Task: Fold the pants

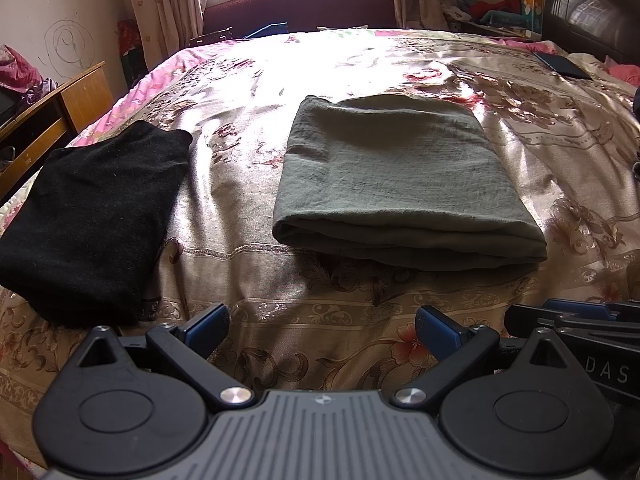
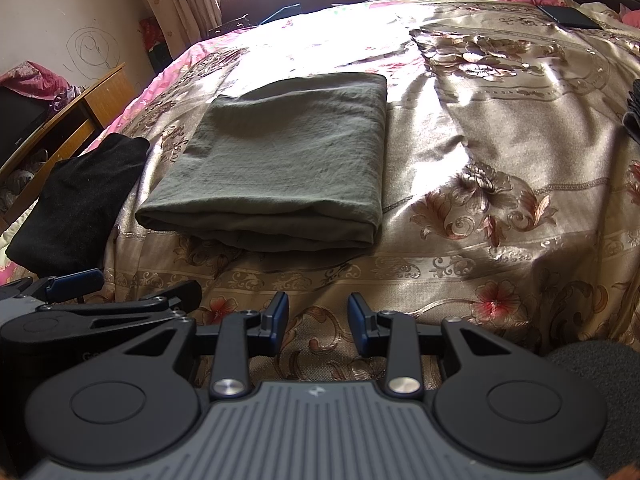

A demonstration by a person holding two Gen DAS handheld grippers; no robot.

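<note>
Olive-green pants (image 1: 396, 184) lie folded into a flat rectangle on the floral bedspread (image 1: 320, 300); they also show in the right wrist view (image 2: 280, 168). My left gripper (image 1: 322, 322) is open and empty, hovering over the bed's near edge, short of the pants. My right gripper (image 2: 318, 320) is open with a narrower gap, empty, also short of the pants. The right gripper shows at the left wrist view's right edge (image 1: 576, 316), and the left gripper at the right wrist view's left edge (image 2: 104, 292).
A folded black garment (image 1: 88, 216) lies left of the green pants, also in the right wrist view (image 2: 76, 200). A wooden desk (image 1: 48, 112) stands left of the bed. A dark flat object (image 1: 564, 65) lies at the bed's far right. A dark headboard (image 1: 592, 8) is behind it.
</note>
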